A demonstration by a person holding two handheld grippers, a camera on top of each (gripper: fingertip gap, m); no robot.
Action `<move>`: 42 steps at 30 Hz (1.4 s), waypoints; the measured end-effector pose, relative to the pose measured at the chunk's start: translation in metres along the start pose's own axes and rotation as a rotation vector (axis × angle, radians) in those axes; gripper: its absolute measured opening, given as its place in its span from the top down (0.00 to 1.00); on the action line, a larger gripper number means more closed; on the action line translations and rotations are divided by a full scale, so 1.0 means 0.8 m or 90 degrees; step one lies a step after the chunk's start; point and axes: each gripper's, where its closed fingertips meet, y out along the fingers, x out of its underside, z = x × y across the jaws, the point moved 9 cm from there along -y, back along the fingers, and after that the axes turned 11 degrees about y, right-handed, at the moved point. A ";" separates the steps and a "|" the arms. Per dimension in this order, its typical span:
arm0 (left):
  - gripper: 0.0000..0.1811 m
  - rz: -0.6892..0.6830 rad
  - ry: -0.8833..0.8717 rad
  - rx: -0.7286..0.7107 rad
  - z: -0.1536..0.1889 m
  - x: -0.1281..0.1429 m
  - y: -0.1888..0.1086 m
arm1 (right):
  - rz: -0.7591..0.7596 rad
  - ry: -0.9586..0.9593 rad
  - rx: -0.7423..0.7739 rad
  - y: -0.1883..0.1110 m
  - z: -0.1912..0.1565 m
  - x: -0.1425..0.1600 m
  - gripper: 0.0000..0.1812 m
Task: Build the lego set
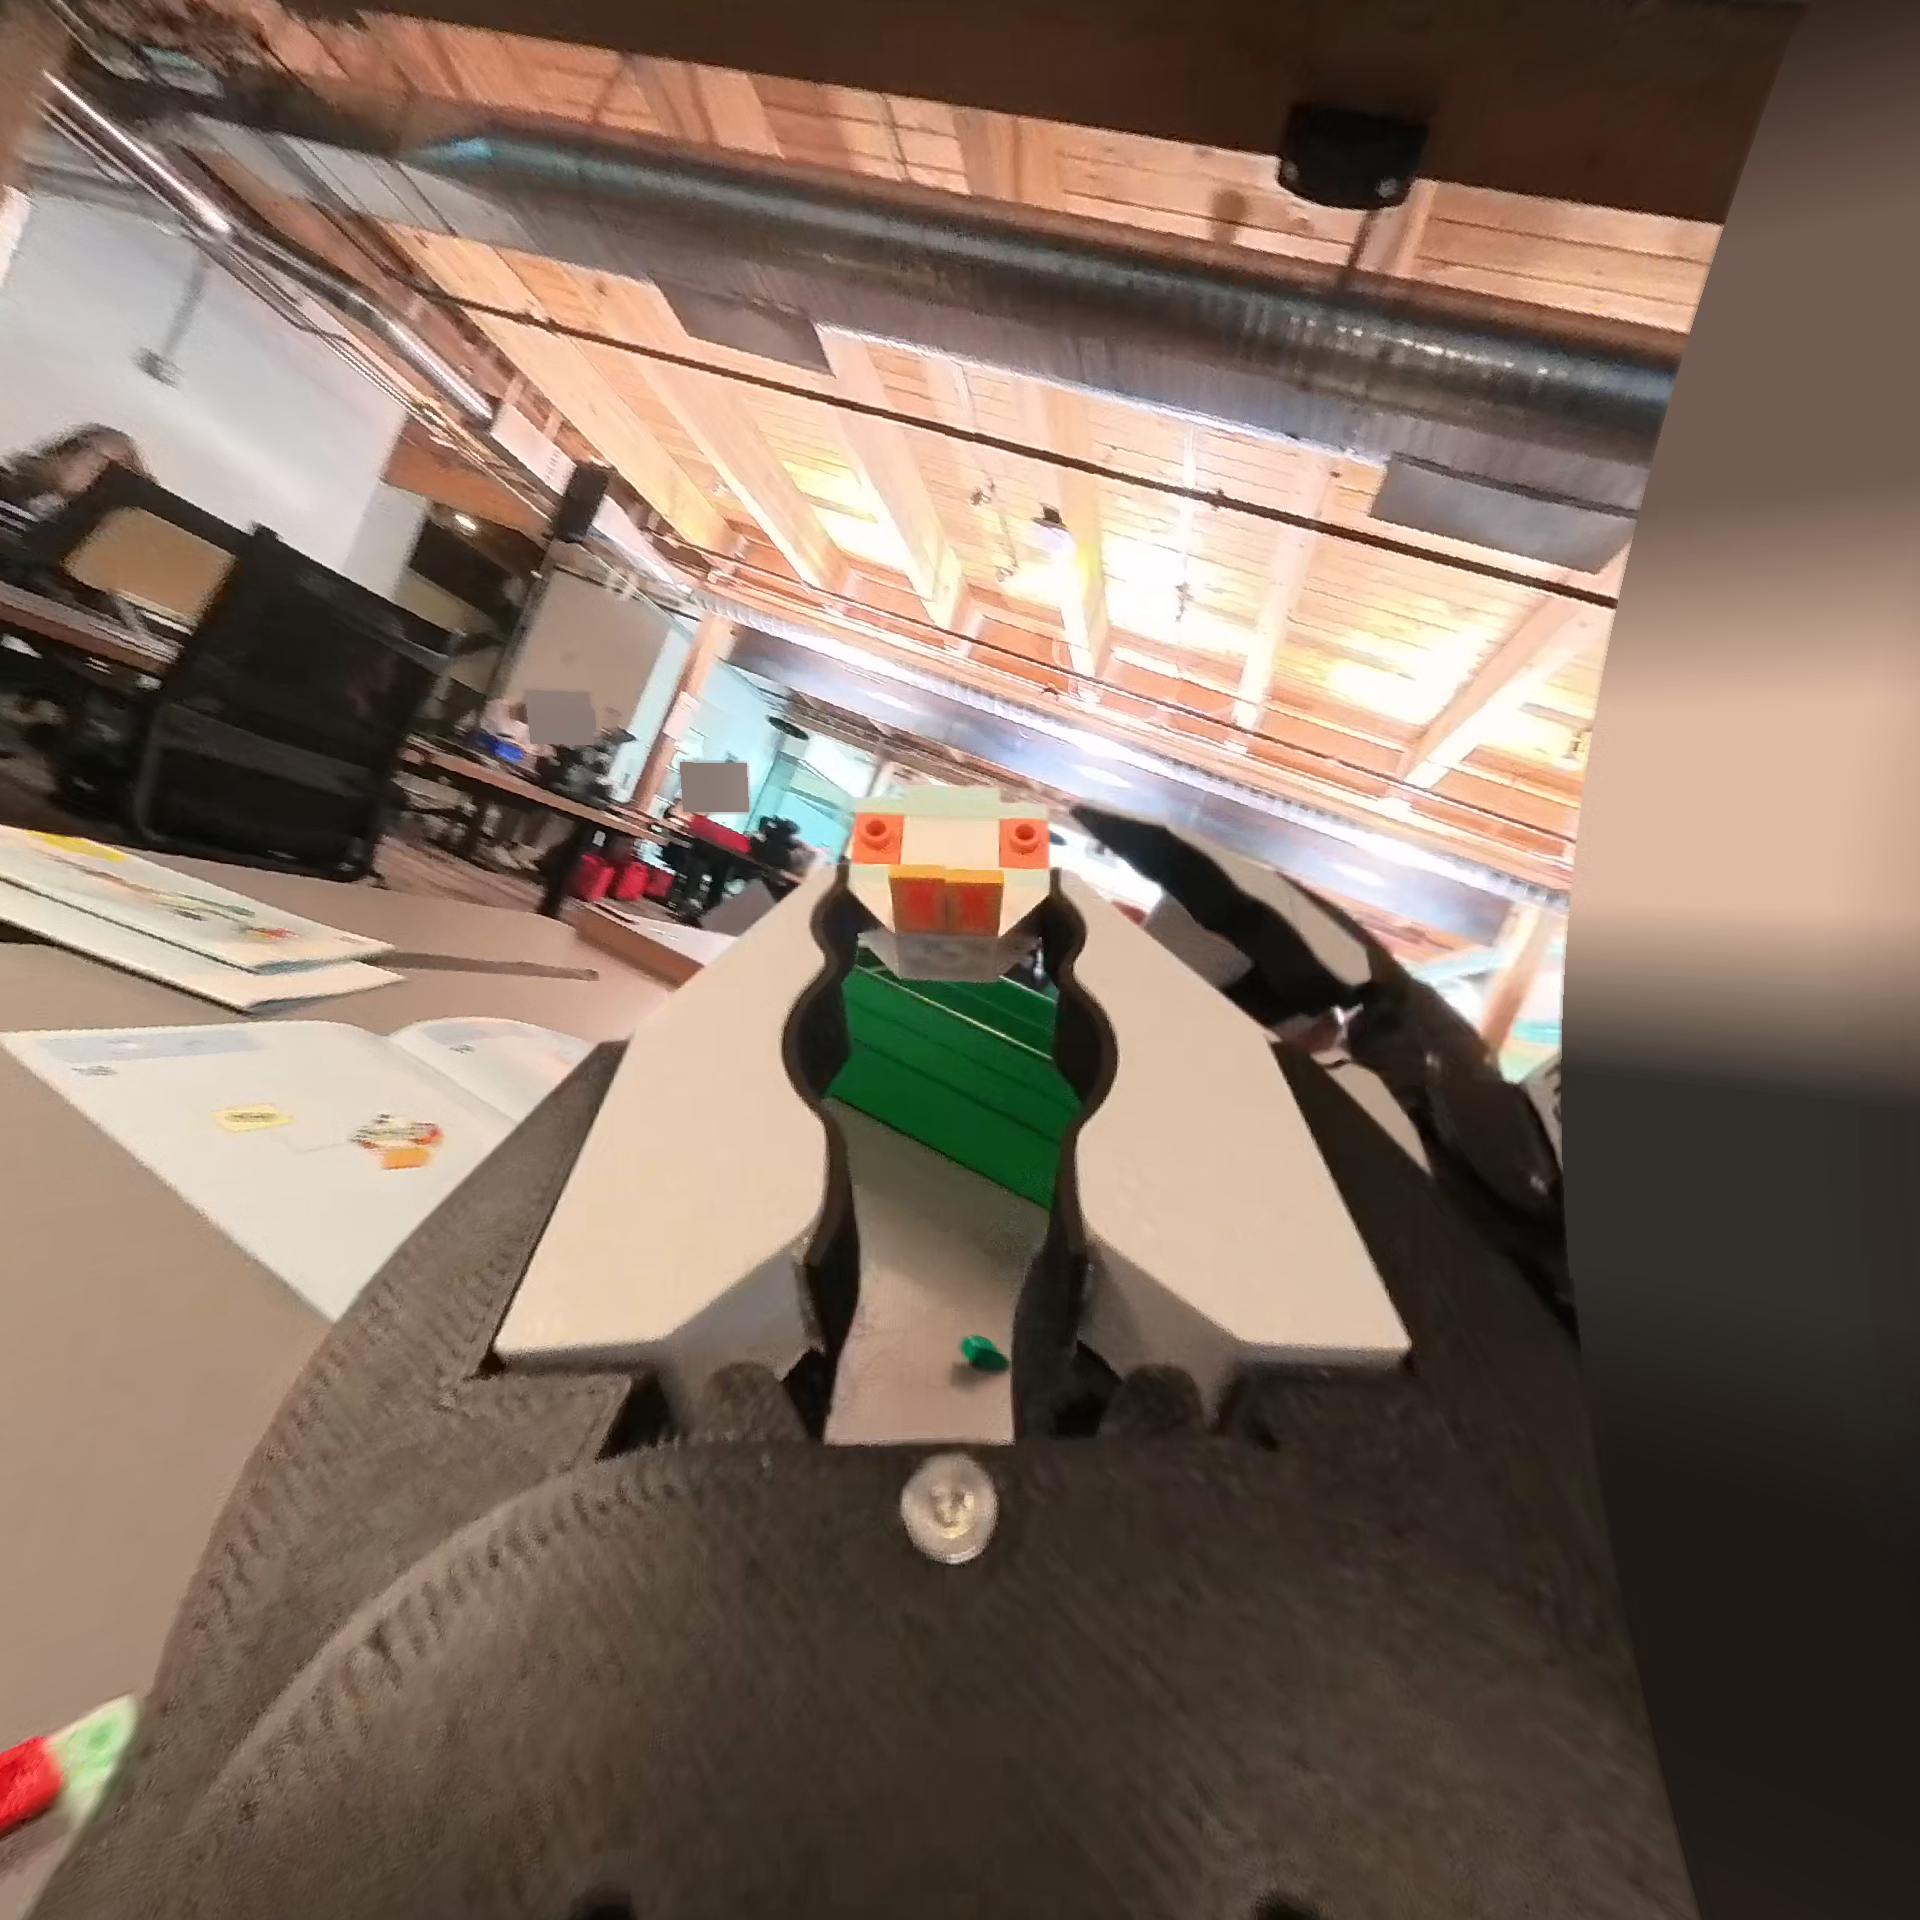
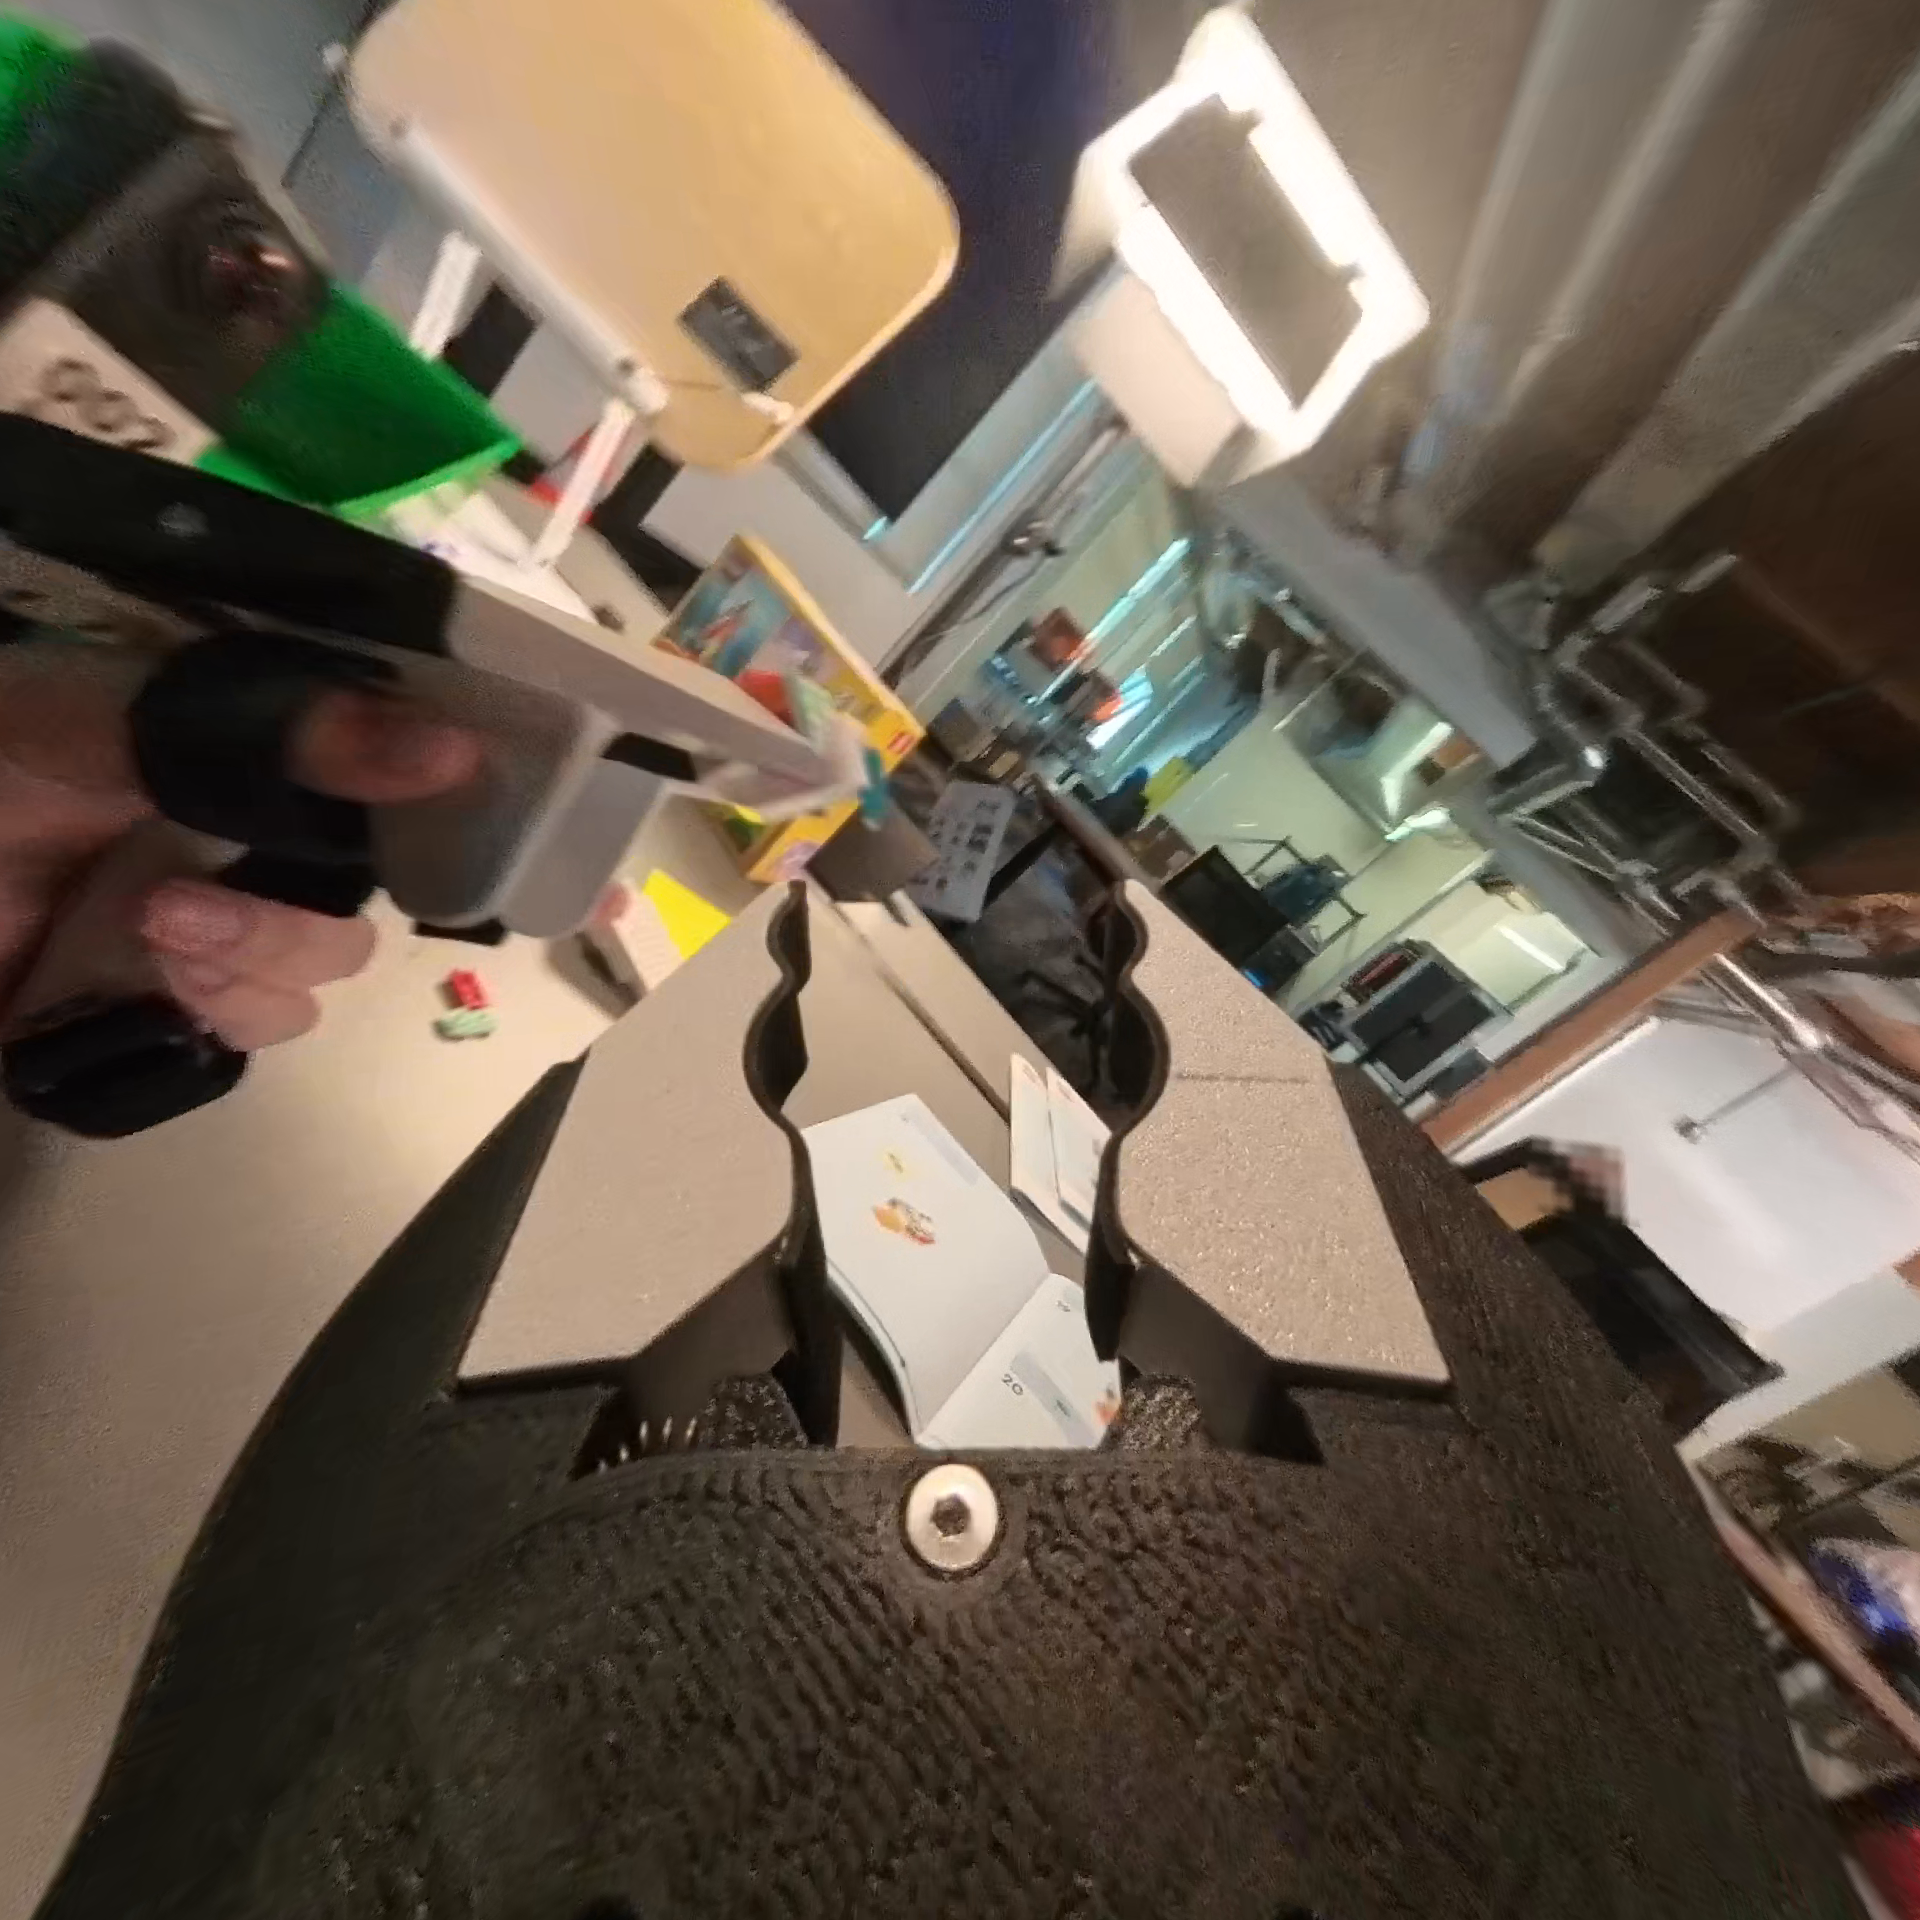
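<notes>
My left gripper point(image 1: 943, 914) is shut on a small lego assembly point(image 1: 940, 847) of white bricks with orange pieces, held up in the air at the fingertips. In the right wrist view the left gripper point(image 2: 831, 764) shows at the upper left, held by a hand point(image 2: 208, 935), with the white and teal assembly point(image 2: 854, 774) at its tip. My right gripper point(image 2: 958, 920) is open and empty, raised above the table, just below and right of the assembly and apart from it. It shows in the left wrist view point(image 1: 1299, 966) as a dark shape behind the assembly.
An open instruction booklet point(image 2: 914, 1216) lies on the grey table point(image 2: 312, 1195), also seen in the left wrist view point(image 1: 260, 1122). More booklets point(image 1: 187, 920) lie farther back. A lego box point(image 2: 790, 686) stands behind. A red brick point(image 2: 468, 987) and a pale green piece point(image 2: 468, 1027) lie loose.
</notes>
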 end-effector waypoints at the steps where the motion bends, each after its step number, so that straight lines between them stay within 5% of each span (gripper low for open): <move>1: 0.81 0.004 0.009 -0.011 -0.002 -0.002 -0.002 | 0.018 0.027 0.023 0.000 0.004 0.009 0.69; 9: 0.81 0.063 0.127 -0.018 0.005 -0.005 -0.010 | 0.143 0.274 0.183 0.015 0.015 0.034 0.78; 15: 0.81 0.016 0.207 -0.038 0.029 0.016 -0.005 | 0.116 0.185 0.200 0.031 0.014 0.064 0.82; 28: 0.81 0.076 -0.046 -0.018 -0.020 0.014 -0.011 | 0.031 0.198 0.266 0.029 0.034 0.100 0.86; 42: 0.81 0.037 -0.033 0.021 -0.014 0.018 -0.003 | 0.013 0.177 0.230 0.038 0.024 0.102 0.87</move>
